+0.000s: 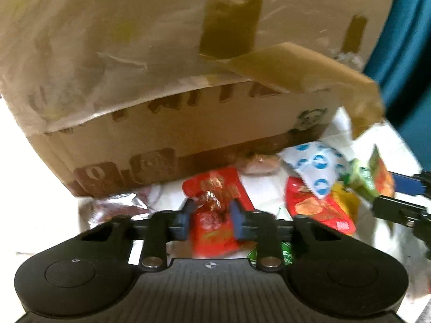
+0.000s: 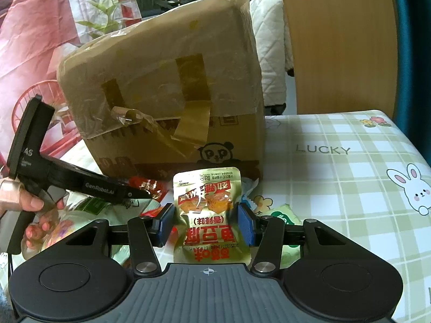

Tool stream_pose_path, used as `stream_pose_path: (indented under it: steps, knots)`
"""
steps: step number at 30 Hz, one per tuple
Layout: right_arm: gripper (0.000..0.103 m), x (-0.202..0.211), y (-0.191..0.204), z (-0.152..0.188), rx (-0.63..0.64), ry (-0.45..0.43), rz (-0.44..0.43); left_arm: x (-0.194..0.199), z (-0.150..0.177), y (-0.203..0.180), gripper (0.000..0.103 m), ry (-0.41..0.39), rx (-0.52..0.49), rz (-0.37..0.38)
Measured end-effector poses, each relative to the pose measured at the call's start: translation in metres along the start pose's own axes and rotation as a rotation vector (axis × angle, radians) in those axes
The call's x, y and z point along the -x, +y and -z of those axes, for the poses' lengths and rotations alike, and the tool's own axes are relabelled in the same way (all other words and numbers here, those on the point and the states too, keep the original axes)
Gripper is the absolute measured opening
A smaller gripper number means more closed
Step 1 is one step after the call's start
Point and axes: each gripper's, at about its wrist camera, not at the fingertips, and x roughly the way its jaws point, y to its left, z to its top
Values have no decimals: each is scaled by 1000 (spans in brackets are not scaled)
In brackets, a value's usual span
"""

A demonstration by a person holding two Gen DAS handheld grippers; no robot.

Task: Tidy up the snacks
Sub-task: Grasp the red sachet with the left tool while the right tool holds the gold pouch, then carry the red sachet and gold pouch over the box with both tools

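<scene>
My left gripper (image 1: 211,212) is shut on a red snack packet (image 1: 212,232) with a crinkled foil top, low over a pile of snacks in front of a taped cardboard box (image 1: 161,80). From the right wrist view the left gripper (image 2: 149,194) reaches in from the left, held by a hand (image 2: 32,204), with the red packet (image 2: 146,184) at its tips. My right gripper (image 2: 206,223) is shut on a gold snack packet (image 2: 206,199) with red lettering, held up before the box (image 2: 161,94). The right gripper's fingers (image 1: 398,202) show at the right edge of the left wrist view.
The pile holds a white packet with blue dots (image 1: 315,167), a red and yellow packet (image 1: 317,212) and a green one (image 1: 361,180). A checked tablecloth with rabbits (image 2: 336,188) covers the table. A wooden panel (image 2: 336,40) stands behind at the right.
</scene>
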Motion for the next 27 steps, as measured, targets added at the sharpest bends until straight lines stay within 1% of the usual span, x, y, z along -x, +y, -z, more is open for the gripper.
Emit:
stream_pose_path:
  steps: [2,4,7,10,19,20,24,27]
  knots:
    - [47,1,0,0,3,-1,3,4,7,-5,9,-13,-19,12]
    - [47,3,1,0,4,-5,4,10,14,-9,8,-37,-31,3]
    - [47,6,2,-1,6,-11,2,20,21,-8,8,-64,2,2]
    - [47,8,5,-1,12,-18,-3,31,26,-10,8,-96,-5,-19]
    - [47,29,19,-6,37,-65,-11,96,36,-12,8,-220,15,-35]
    - [47,32,21,-8,39,-73,-12,109,36,-8,8,-233,14,-38]
    - [47,48,29,-20,62,-122,-15,143,35,-11,8,-304,1,-53]
    - [47,61,34,-37,88,-171,-17,176,30,-7,8,-374,-5,-67]
